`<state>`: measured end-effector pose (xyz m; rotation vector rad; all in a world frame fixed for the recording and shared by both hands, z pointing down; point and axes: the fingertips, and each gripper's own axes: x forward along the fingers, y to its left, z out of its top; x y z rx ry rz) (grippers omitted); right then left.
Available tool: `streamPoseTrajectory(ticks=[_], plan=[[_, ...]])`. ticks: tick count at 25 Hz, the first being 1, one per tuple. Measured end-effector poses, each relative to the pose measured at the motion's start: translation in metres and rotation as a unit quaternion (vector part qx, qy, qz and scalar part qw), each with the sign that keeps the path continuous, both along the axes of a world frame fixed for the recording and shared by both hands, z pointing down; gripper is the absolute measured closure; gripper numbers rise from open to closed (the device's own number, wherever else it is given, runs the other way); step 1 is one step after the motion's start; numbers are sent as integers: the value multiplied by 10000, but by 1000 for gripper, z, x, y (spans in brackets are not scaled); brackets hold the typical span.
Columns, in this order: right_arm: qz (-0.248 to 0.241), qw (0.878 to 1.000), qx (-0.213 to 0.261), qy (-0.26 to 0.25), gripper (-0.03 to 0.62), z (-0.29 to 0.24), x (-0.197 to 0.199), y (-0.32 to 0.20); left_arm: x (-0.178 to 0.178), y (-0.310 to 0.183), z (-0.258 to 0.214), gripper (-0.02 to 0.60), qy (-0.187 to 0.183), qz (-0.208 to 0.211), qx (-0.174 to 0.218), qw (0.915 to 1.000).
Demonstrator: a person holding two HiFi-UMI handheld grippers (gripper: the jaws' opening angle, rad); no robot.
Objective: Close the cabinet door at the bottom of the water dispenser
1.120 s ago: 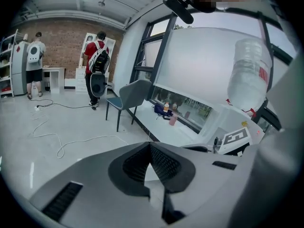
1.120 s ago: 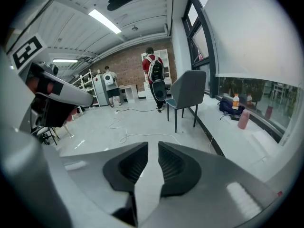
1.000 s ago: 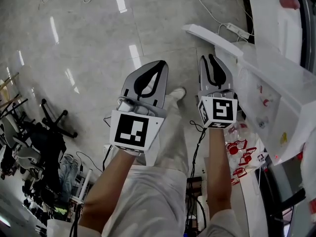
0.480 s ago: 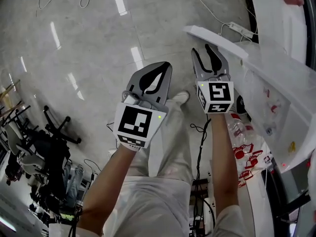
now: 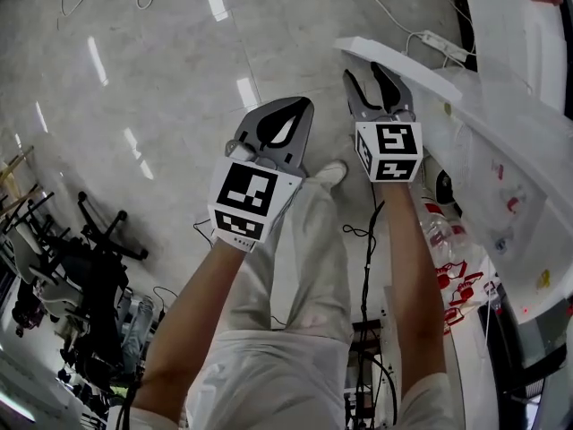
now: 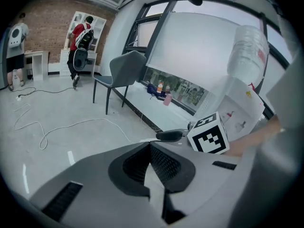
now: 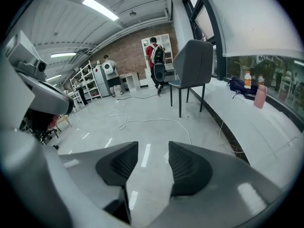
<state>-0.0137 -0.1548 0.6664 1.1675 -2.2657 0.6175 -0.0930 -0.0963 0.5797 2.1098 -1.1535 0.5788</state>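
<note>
Head view: both grippers are held out over the pale tiled floor (image 5: 152, 79). The left gripper (image 5: 296, 108) is shown with its jaws brought together at the tips. The right gripper (image 5: 363, 73) is shown with its jaws parted.

The water dispenser (image 5: 515, 150) is located along the right edge. The cabinet door (image 5: 403, 68) is seen swung out from the dispenser body. Its white top edge lies just beside the right gripper's jaw tips; contact cannot be confirmed.

Left gripper view: the left gripper (image 6: 148, 145) is closed tip to tip, and nothing is gripped.

Right gripper view: the jaws of the right gripper (image 7: 153, 146) are opening. Only bare floor is seen through the gap, and nothing is held.

Containers:
- A large translucent water jug (image 6: 249, 46) with a red label is mounted upside down on top of the dispenser. Its fill level cannot be read.
- A small bottle (image 7: 247, 77) and a pink bottle (image 7: 260, 96) are set on the window ledge (image 7: 266, 127). Their contents cannot be made out.
</note>
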Motion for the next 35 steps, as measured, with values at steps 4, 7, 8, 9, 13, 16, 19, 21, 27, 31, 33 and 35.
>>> streamPoseTrajectory(ticks=[4, 7, 8, 9, 13, 16, 19, 21, 27, 31, 33, 35], plan=[[63, 9999, -118, -18, 376, 18, -3, -7, -3, 0, 16, 577, -7, -40, -20, 10000], [64, 9998, -207, 19, 372, 32, -4, -13, -5, -2, 24, 577, -20, -48, -37, 10000], [56, 9997, -232, 48, 371, 36, -4, -16, -6, -2, 27, 577, -26, -51, -56, 10000], [51, 9996, -259, 65, 368, 39, -4, -19, -7, -3, 30, 576, -26, -65, -55, 10000], [81, 9992, -375, 65, 359, 52, -4, -24, -11, -7, 33, 577, 43, -174, 27, 9998], [98, 9987, -494, 82, 353, 63, -3, -26, -11, -9, 36, 577, 12, -139, 10, 9999], [107, 9979, -630, 139, 347, 75, -2, -26, -10, -10, 37, 577, 61, -125, 19, 9999], [99, 9975, -679, 177, 347, 81, -1, -26, -8, -9, 39, 576, 83, -102, 0, 9999], [97, 9970, -692, 332, 347, 87, 0, -25, -6, -2, 43, 576, 101, -19, -80, 9999], [226, 9963, -763, 313, 347, 87, -2, -20, -5, -1, 43, 577, 80, 7, -100, 9999], [369, 9958, -808, 234, 347, 87, -3, -16, -3, -1, 43, 577, 67, 11, -96, 9999], [445, 9953, -832, 212, 347, 87, -2, -11, 0, -2, 42, 577, 89, 17, -84, 9999]])
